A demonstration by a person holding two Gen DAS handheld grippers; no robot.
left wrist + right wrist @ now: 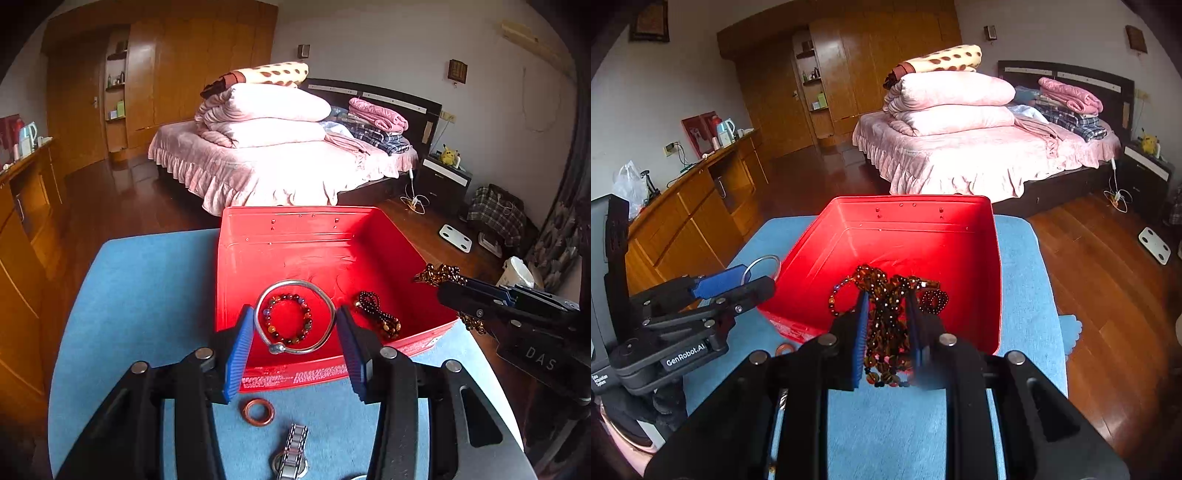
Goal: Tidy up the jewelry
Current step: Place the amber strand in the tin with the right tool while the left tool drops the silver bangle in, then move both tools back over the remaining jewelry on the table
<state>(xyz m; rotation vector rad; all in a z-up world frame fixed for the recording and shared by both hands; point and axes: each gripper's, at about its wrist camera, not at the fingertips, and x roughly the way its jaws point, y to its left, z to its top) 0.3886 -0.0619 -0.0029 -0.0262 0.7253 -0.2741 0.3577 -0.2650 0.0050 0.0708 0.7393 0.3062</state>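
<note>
A red box [295,236] stands open on a blue cloth [147,295]. My left gripper [295,328] is shut on a silver bangle [295,284] and holds it above the box's near edge. A multicoloured bead bracelet [288,319] and a dark bead string [378,314] lie in the box. My right gripper [886,314] is shut on a brown bead necklace [886,317] and holds it over the box [905,229]; it shows at the right of the left wrist view [443,286]. A copper ring [257,411] and a metal watch [293,454] lie on the cloth in front of the box.
The blue cloth covers a small table [1027,280] with wooden floor around it. A bed [979,155] stands behind, and a wooden cabinet [694,206] runs along the left wall.
</note>
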